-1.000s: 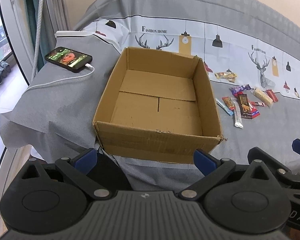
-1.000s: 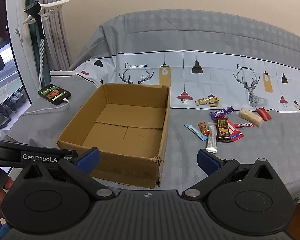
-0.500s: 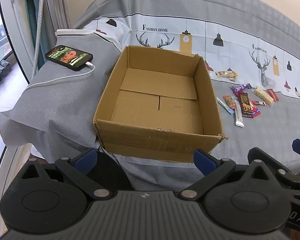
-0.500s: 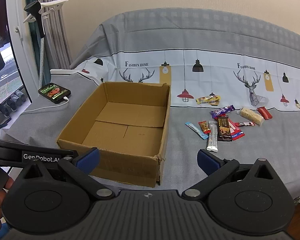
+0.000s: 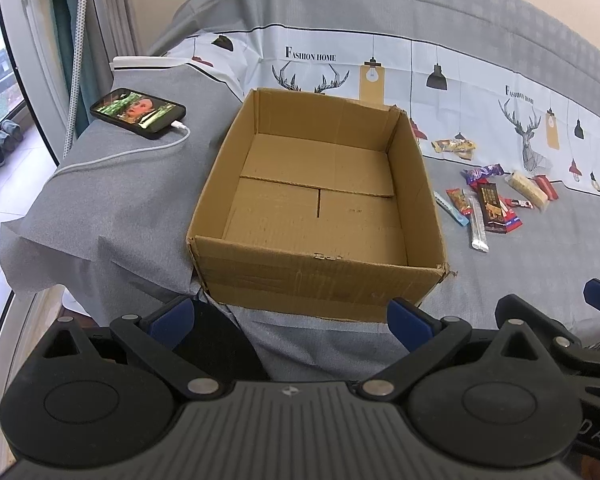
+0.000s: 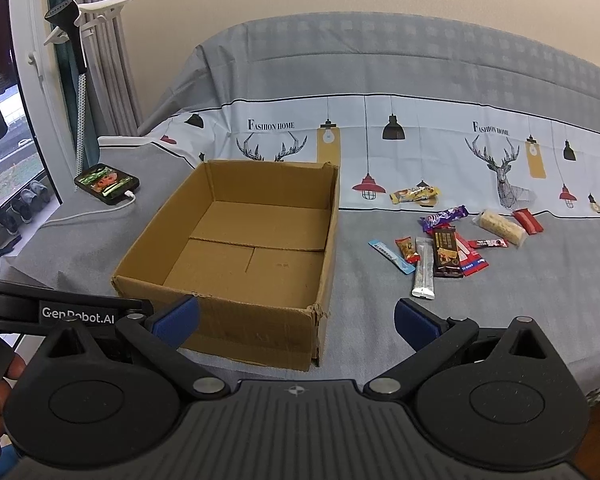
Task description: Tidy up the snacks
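While both claws hang spread and empty at the near edge of the cloth-covered surface [image 6: 500,320], the cardboard box [image 6: 236,256] sits bare, snacks [image 6: 444,248] scattered to its right. Best practice, likely: right claw [image 6: 296,316] takes the nearest silver stick [image 6: 424,268] across its narrow width; left claw [image 5: 290,312] waits.

"Fashion Home" is printed on the sheet's white band [image 6: 272,125] — twice, upper middle and upper right of the frame. "GenRobot.AI" stands on the left gripper's black bar [image 6: 78,315], lower left. Snack wrappers — illegible.
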A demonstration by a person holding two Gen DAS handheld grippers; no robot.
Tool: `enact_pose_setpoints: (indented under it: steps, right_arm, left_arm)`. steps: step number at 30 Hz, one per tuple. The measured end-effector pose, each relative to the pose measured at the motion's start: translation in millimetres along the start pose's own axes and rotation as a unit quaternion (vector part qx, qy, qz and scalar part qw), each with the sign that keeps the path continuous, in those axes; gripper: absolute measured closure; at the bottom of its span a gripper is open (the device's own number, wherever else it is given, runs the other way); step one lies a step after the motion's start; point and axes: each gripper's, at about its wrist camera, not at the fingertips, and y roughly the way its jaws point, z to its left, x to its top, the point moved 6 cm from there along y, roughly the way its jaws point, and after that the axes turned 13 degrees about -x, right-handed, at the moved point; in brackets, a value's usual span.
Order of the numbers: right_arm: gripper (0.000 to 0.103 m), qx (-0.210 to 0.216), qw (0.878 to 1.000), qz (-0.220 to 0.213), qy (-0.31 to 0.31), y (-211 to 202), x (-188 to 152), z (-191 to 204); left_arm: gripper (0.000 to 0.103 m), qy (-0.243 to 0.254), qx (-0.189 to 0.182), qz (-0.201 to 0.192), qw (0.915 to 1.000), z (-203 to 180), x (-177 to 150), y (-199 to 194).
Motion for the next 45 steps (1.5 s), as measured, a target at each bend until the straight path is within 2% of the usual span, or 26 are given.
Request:
enact_pose_setpoints:
  steps: [9,14,35,45]
  right_arm:
    - [0.000,-0.001,1.000,0.008,0.000,4,-1,2]
    - [0.000,-0.001,1.000,0.011,0.001,6,-1,3]
    - [0.000,0.006,1.000,0.024,0.008,15,-5,0]
    - [0.000,0.006,0.998,0.033,0.049,31,-5,-22]
  left_arm:
    - [0.000,-0.011,-0.017,0.012,0.9997,-2,-2,5]
    - [0.000,-0.003,-0.008,0.006,1.0000,0,-2,8]
    - [0.000,-0.006,0.000,0.022,0.9997,-2,-1,17]
    - [0.000,0.004,0.013,0.039,0.9992,-13,10,31]
